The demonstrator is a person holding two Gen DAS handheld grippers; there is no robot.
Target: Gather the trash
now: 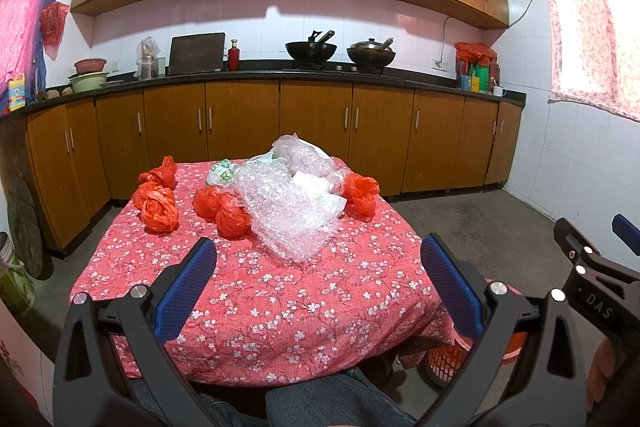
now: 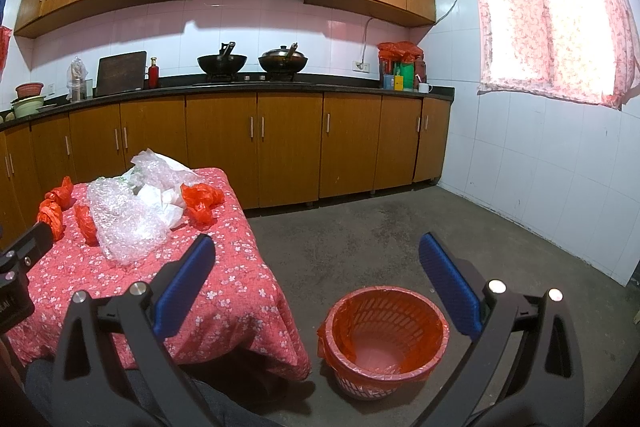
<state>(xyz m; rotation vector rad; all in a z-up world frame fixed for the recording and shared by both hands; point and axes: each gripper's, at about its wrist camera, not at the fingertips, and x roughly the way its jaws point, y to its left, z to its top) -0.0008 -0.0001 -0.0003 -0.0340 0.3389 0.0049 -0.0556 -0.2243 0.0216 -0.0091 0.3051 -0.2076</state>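
1. Hovering over the near edge of the table (image 1: 280, 307), the left gripper (image 1: 316, 287) has its blue pads spread wide with nothing between them; it points straight at the litter, which suits a first reach.
2. Held off to the side above the floor, the right gripper (image 2: 316, 287) is likewise spread and empty, and it looks down toward the waste basket (image 2: 384, 339), probably to keep the drop spot in sight.
3. The trash lies toward the far half of the flowered cloth: a crumpled sheet of bubble wrap (image 1: 284, 215) nearest, white plastic bags (image 1: 320, 187) behind it, and several balled red bags (image 1: 160, 213) to either side, one red bag (image 1: 362, 193) apart on the right.
4. The basket, lined with a red bag, stands on the floor just beside the table's right corner and looks empty, so by my reading no piece is collected yet.
5. The bubble wrap is closest to the left pads and bulky; a pinch on a fold looks the likely start, though it may drag neighbouring bags along.
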